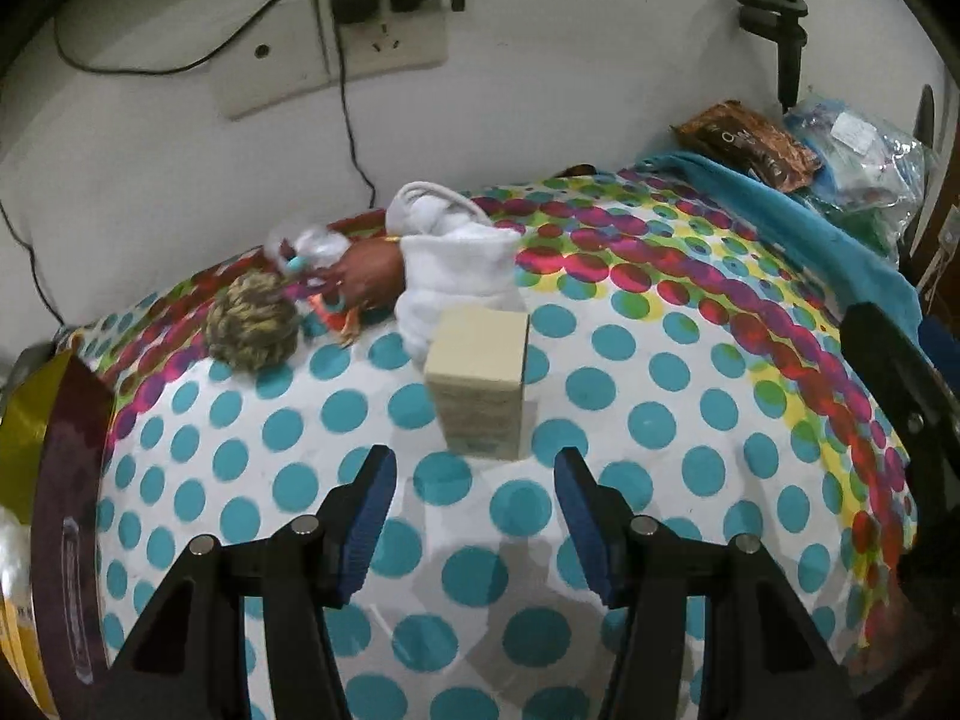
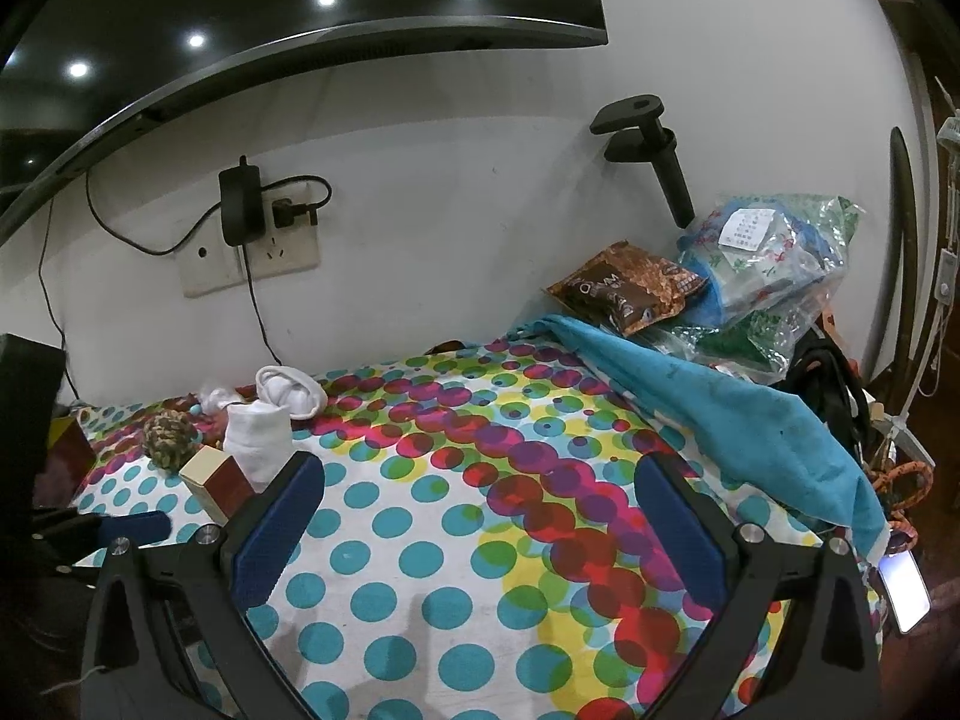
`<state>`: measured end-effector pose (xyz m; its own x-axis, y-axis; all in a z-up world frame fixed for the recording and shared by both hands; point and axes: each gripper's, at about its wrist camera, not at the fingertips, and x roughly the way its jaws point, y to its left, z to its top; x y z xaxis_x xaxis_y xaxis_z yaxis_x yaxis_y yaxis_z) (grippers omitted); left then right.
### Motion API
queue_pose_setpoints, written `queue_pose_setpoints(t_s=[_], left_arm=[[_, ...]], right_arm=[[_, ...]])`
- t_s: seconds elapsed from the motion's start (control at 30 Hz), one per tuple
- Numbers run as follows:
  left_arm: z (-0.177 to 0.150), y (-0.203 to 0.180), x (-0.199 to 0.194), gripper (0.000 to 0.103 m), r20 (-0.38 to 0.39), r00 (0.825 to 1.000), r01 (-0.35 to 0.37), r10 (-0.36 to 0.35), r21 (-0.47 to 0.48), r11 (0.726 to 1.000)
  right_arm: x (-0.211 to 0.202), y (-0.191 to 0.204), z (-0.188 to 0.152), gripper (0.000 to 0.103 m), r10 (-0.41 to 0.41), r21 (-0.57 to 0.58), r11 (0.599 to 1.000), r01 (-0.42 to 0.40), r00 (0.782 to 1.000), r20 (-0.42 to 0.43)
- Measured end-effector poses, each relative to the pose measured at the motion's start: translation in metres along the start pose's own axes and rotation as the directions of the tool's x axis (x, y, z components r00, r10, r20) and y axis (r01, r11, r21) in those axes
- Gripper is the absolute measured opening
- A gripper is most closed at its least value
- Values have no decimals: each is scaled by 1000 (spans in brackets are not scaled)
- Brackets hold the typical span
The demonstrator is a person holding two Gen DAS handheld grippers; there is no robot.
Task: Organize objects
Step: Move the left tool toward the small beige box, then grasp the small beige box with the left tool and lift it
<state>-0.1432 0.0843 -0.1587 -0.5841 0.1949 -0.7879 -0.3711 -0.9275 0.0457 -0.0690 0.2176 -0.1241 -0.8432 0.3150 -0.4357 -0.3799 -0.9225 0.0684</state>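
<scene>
- Left wrist view: the left gripper (image 1: 474, 501) is wide open and holds nothing. The cream box (image 1: 480, 384) stands upright on the dotted cloth (image 1: 690, 420), just beyond the 2 fingertips and centred between them, its long axis vertical. A straight push forward looks enough to frame it.
- Right wrist view: the right gripper (image 2: 480, 516) is also wide open and empty. The box (image 2: 216, 477) lies far left of it, so the left gripper (image 2: 129, 527) is nearer.
</scene>
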Motion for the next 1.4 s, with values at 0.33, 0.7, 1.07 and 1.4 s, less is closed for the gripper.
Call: queue_pose_setpoints(t_s=[0.33, 0.7, 1.07, 1.4], left_arm=[[16, -7, 23, 56, -3, 1000, 23, -23, 35, 999], [15, 0, 29, 30, 29, 997, 78, -77, -36, 996], [11, 5, 21, 29, 32, 998, 46, -45, -38, 998], [2, 12, 0, 29, 50, 998, 29, -26, -57, 998]], right_arm=[[5, -1, 0, 103, 4, 1, 1000, -4, 1000, -23], [11, -4, 0, 103, -3, 25, 1000, 5, 998, -57], [13, -3, 0, 103, -9, 25, 1000, 10, 998, -64], [15, -2, 0, 103, -8, 17, 1000, 10, 997, -78]])
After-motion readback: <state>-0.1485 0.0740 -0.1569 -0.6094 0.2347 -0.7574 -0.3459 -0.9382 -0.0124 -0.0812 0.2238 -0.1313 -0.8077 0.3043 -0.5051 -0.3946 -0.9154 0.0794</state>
